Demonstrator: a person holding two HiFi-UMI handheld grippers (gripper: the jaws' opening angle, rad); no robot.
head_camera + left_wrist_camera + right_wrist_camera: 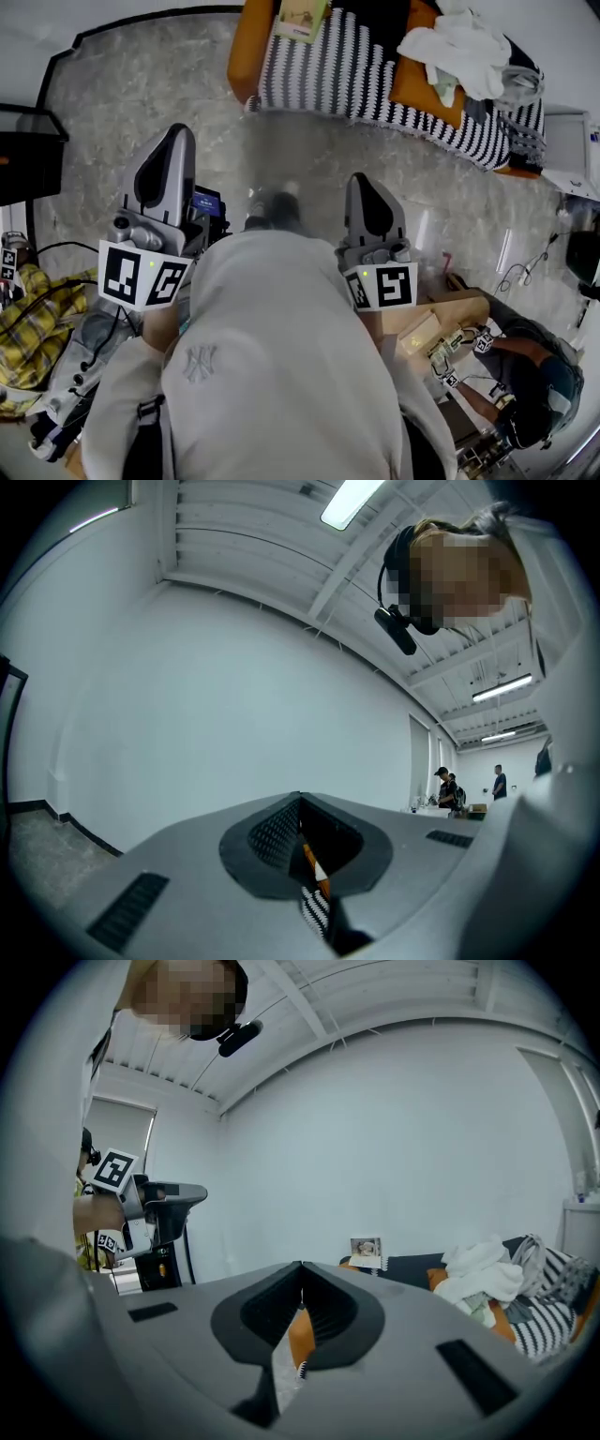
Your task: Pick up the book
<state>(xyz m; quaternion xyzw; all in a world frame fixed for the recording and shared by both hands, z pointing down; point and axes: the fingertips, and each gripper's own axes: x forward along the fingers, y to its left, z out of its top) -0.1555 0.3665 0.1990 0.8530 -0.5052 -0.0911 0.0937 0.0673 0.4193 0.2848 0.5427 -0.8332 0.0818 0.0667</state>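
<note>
Book (pixel 302 19) sits at a far corner of the bed (pixel 356 66), well apart from us, and a heap of white clothes (pixel 459 47) lies toward the other end. We judge this to be the approach step. The left tongs (pixel 300 799) and right tongs (pixel 302 1267) are both clenched on nothing, so next we must close in and part one pair.
</note>
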